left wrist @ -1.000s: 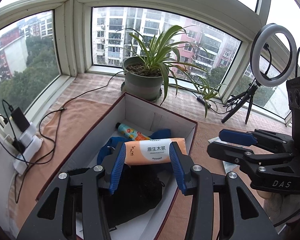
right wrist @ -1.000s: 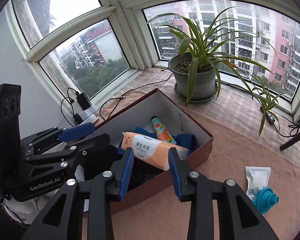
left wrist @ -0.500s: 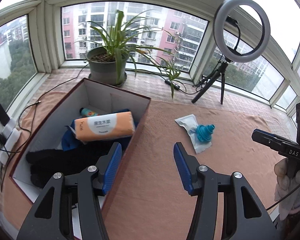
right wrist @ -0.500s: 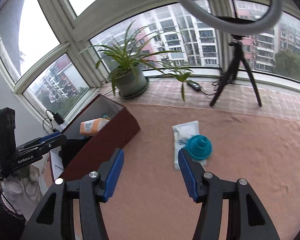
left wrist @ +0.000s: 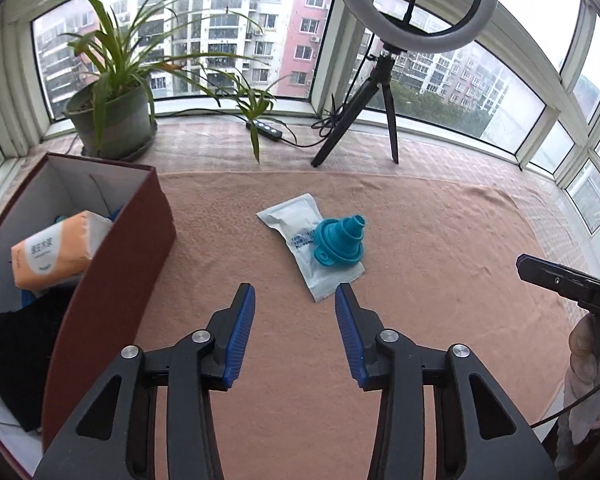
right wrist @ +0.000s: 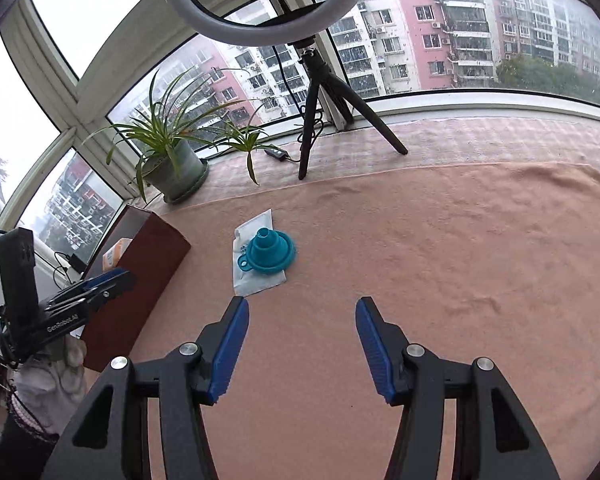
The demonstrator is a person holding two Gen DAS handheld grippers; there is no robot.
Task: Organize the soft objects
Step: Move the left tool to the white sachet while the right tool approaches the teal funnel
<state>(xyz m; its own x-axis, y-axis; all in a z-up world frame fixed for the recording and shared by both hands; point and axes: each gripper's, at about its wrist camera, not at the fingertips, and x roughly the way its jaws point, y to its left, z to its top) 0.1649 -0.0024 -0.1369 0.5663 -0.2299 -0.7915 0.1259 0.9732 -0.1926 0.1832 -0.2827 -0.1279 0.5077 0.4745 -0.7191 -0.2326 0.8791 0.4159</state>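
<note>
A teal collapsible funnel [left wrist: 340,238] lies on a white plastic pouch [left wrist: 300,236] on the pink towel, just beyond my open, empty left gripper [left wrist: 295,312]. Both show in the right wrist view too, the funnel [right wrist: 269,255] and the pouch [right wrist: 246,285], ahead and left of my open, empty right gripper [right wrist: 299,322]. The dark red box [left wrist: 112,276] stands at the left and holds an orange tissue pack [left wrist: 56,248] and a black cloth [left wrist: 16,356].
A potted spider plant [left wrist: 112,120] stands at the back left by the window. A ring light on a black tripod [left wrist: 380,92] stands at the back centre, with a cable and controller [left wrist: 266,130] beside it. The pink towel [left wrist: 440,264] covers the surface.
My left gripper let go of the orange tissue pack in the box, opened and swung right over the towel. The right gripper also swung right and opened wider. The funnel and pouch now lie ahead.
</note>
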